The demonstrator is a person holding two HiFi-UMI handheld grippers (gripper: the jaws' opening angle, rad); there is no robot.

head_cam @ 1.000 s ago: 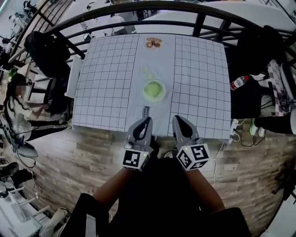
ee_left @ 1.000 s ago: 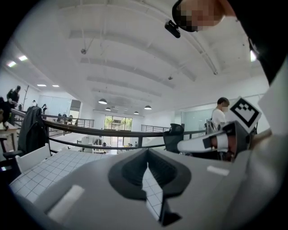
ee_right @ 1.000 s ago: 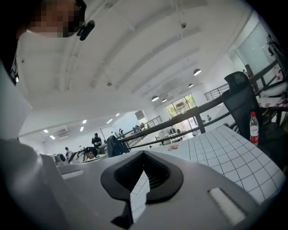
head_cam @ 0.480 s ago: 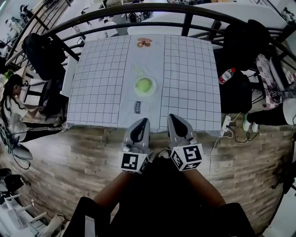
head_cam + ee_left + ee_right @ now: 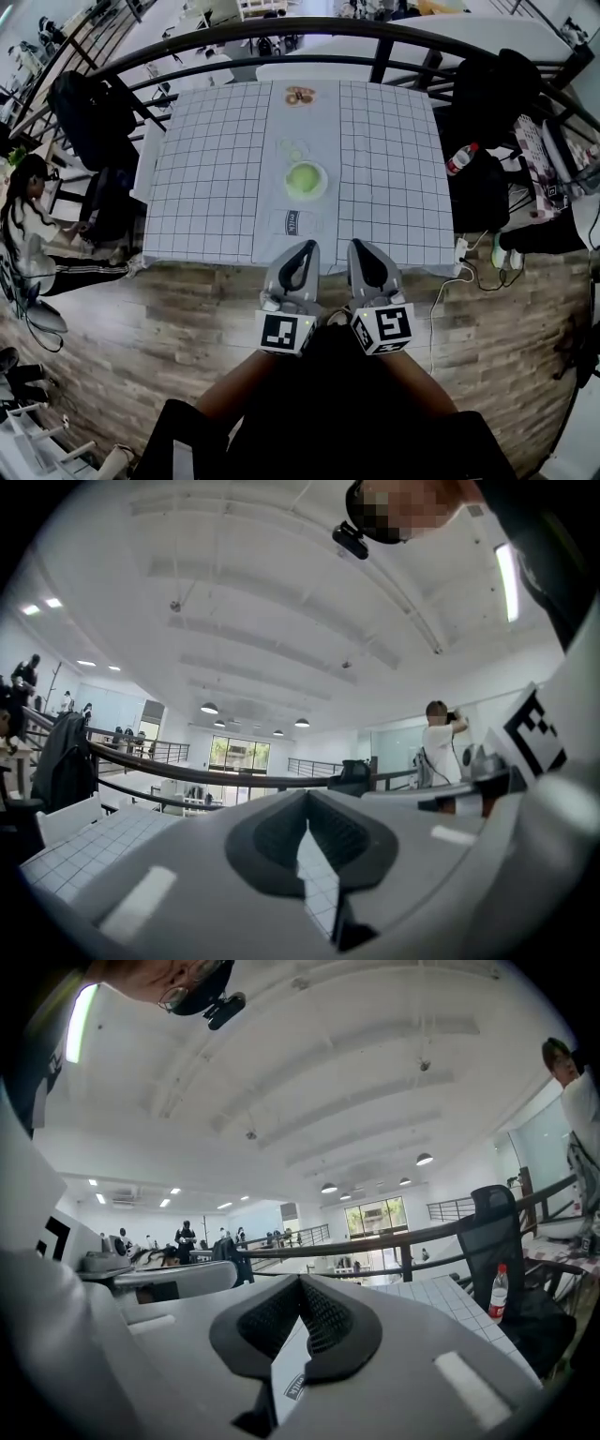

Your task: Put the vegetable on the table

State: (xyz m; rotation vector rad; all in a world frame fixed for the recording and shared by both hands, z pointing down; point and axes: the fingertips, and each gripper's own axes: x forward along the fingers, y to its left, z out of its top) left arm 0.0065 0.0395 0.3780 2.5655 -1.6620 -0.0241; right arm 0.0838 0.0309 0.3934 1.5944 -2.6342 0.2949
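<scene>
Over the last second only my view swayed. The left gripper (image 5: 304, 247) and right gripper (image 5: 357, 246) still hang well short of the bowl (image 5: 323, 181), at the table's (image 5: 206, 187) near edge, jaws pressed together on nothing. The vegetable (image 5: 304, 177), seemingly a green lump, sits in that bowl, ungripped.

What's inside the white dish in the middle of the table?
A round, pale green item, probably the vegetable, fills most of the white dish. The dish's bottom and anything beneath the green item are covered. It is too small here to tell which vegetable.
</scene>
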